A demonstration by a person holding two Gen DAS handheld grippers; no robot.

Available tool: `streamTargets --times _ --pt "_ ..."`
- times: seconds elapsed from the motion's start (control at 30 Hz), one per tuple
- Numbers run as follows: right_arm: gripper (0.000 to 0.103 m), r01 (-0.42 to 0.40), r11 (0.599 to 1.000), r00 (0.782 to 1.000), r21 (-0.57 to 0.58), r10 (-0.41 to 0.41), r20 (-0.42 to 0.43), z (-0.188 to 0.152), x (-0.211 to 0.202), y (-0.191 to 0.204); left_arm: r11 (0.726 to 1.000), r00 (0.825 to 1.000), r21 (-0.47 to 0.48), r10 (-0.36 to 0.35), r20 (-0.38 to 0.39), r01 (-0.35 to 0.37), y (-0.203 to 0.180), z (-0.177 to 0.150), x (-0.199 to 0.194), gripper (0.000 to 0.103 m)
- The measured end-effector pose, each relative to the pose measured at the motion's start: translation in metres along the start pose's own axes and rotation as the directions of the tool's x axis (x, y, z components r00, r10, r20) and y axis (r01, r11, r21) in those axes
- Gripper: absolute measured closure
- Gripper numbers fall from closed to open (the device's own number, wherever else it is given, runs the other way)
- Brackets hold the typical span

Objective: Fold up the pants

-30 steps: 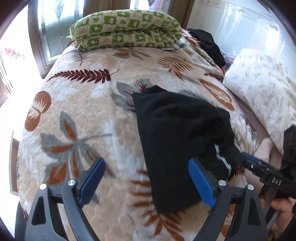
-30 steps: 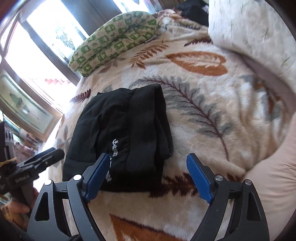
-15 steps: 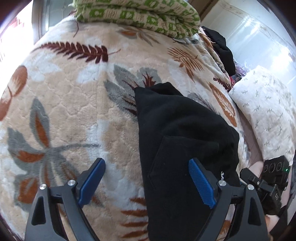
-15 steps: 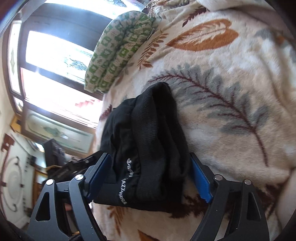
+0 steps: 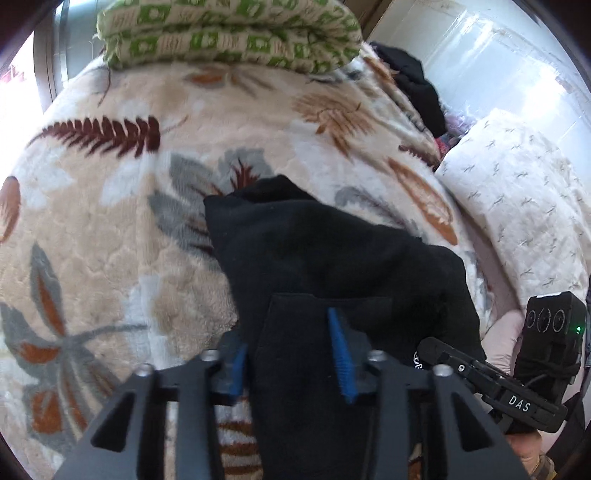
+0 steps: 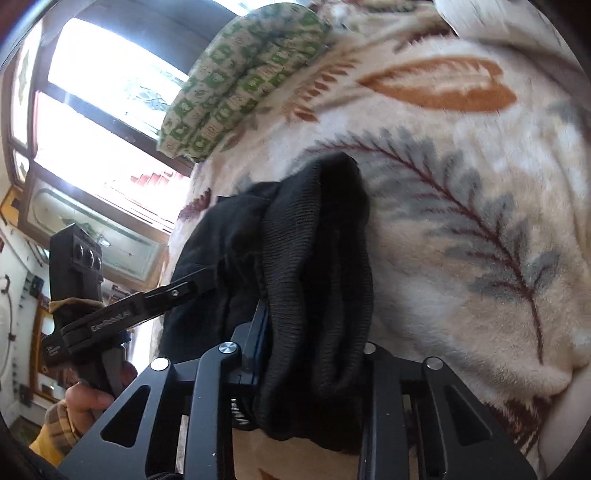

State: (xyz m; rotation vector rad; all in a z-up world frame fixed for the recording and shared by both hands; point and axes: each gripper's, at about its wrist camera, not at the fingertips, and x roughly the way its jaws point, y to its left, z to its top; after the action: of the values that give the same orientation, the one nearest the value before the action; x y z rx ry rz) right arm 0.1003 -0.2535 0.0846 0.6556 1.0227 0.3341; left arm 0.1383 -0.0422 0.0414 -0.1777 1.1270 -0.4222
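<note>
Folded black pants (image 5: 332,266) lie on a leaf-patterned blanket (image 5: 110,229). My left gripper (image 5: 291,363) has its jaws closing, and its blue pads (image 5: 341,354) pinch the near edge of the pants. In the right wrist view the ribbed waistband end of the pants (image 6: 317,258) is bunched between the fingers of my right gripper (image 6: 314,350), whose jaws are closing too; its pads are hidden by the fabric. The right gripper (image 5: 424,349) also shows at the pants' right edge, held by a hand. The left gripper (image 6: 207,280) reaches in at their left side.
A folded green-checked quilt (image 5: 229,33) lies at the far end of the bed, under a bright window (image 6: 103,74). A white pillow (image 5: 517,192) sits to the right. A heap of dark clothes (image 5: 417,85) rests by the wall.
Both grippers moved in over the near edge of the pants and went from wide open to narrow, with the black fabric now pinched between their fingers.
</note>
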Motion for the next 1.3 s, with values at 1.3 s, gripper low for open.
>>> streamTargets --times 1.3 --pt "0.068 0.054 0.985 0.998 -0.165 -0.055 -0.001 0.162 0.146 0.042 0.995 0.990 -0.083 0.061 0.128 -0.051 0.100 0.142 0.039 0.061"
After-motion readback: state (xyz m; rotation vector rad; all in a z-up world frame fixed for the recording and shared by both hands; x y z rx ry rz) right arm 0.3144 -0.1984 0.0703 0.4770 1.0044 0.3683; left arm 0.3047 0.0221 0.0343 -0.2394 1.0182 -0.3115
